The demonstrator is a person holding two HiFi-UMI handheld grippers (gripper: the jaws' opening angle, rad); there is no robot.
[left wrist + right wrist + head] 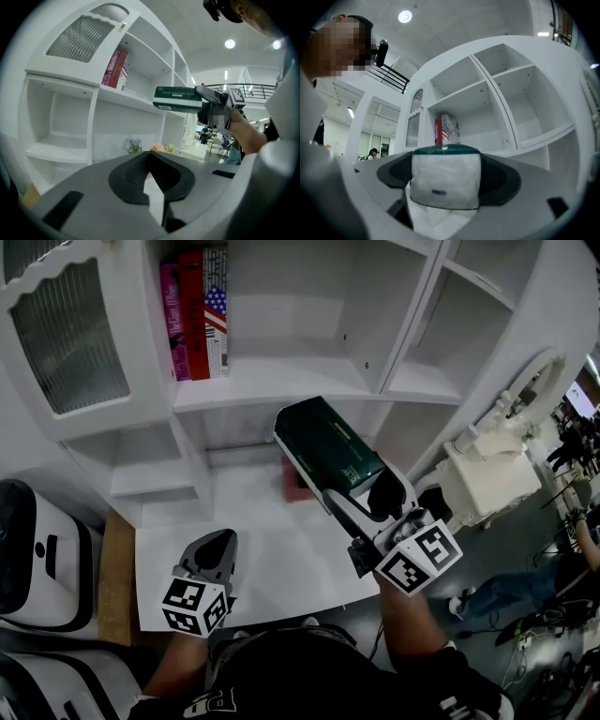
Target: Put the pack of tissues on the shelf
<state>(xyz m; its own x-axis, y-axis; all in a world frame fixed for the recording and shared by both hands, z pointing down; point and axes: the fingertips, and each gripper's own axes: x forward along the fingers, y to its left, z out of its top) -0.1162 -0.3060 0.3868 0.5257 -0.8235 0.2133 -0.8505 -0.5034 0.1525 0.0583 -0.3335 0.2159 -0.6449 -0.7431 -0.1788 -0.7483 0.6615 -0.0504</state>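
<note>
Your right hand-held gripper [337,502]: pinches pack of tissues [333,442] before shelf [281,381], not yet placed. Left hand-held gripper [217,545]: pressed together, empty.

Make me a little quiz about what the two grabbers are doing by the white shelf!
1. True or false: the left gripper holds the pack of tissues.
2. Where do the books stand? A: on the floor. B: on the shelf. C: between a gripper's jaws.
3. Fill in: the right gripper is shut on the ____.

Key: 1 false; 2 B; 3 pack of tissues.
</note>
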